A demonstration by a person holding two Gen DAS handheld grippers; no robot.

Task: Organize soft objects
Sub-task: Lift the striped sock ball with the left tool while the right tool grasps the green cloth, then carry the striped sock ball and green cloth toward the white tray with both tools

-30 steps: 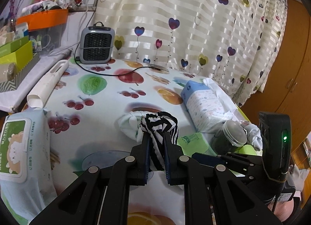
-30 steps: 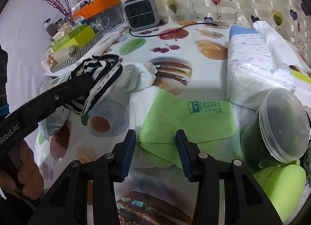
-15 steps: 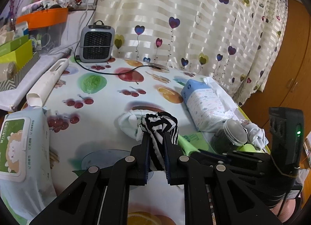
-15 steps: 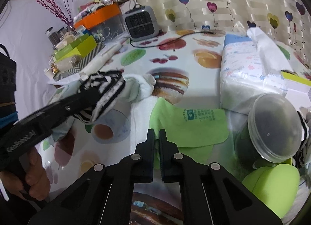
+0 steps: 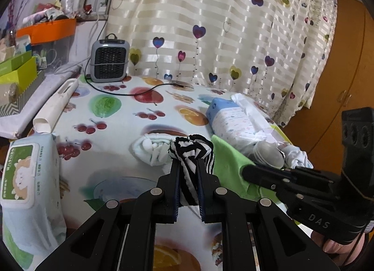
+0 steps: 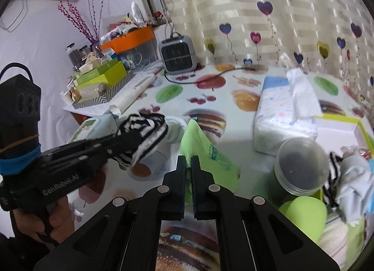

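Wet-wipes pack cropped at edge

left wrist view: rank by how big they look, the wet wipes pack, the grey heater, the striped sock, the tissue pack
1. wet wipes pack, though it lies nearest the camera, which inflates it
2. tissue pack
3. grey heater and striped sock: too alike to rank; the heater sits far back, the sock close in the left jaws

This is a room in a home. A table is covered by a tablecloth printed with fruits and burgers, and behind it hangs a striped curtain with heart balloons. On the table stand a small grey heater, a pack of wet wipes and a tissue pack. A wooden wardrobe door is at the side.
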